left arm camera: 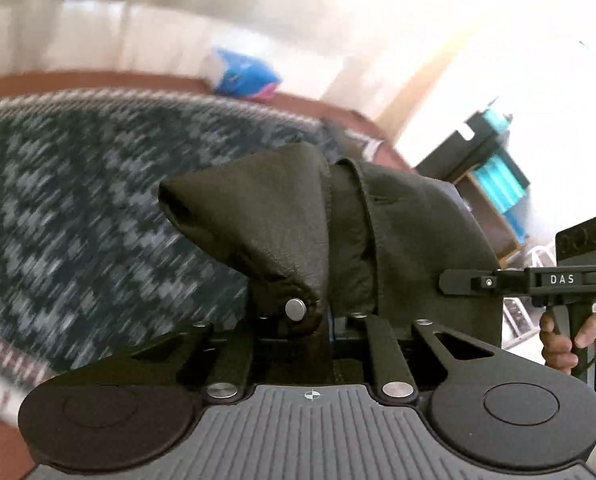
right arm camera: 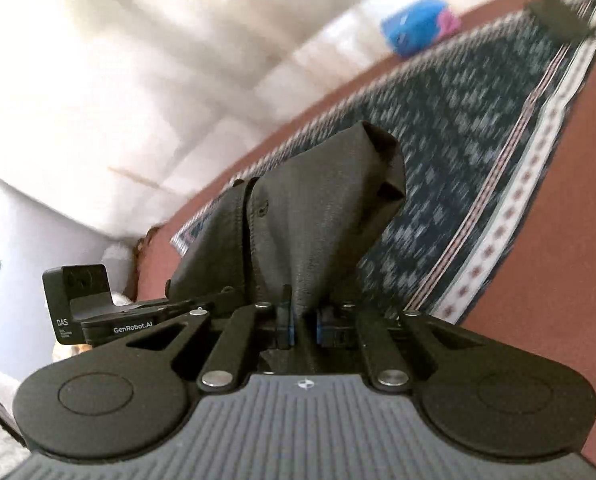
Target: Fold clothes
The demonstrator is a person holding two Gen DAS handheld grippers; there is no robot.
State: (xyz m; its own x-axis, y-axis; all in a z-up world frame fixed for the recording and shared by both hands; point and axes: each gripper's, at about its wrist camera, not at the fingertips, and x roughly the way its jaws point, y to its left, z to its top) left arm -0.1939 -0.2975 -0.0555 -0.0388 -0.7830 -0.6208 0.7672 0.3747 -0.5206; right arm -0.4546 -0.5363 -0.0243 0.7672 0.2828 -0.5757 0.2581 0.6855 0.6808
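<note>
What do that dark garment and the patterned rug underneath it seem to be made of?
The dark garment looks like a matte woven cloth, perhaps cotton: stitched seams, a small button and soft creases show. The patterned rug looks like flat-woven yarn, judging by its blocky blue-grey pattern and striped border, though blur hides its texture.

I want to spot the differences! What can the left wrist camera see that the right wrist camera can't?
Only the left wrist view shows a person's hand holding the right gripper's handle, a silver snap on the dark garment, and a shelf. Only the right wrist view shows the rug's striped border and a small dark object at the rug's far end. Both show the garment pinched in shut jaws, the patterned rug and a blue package.
</note>
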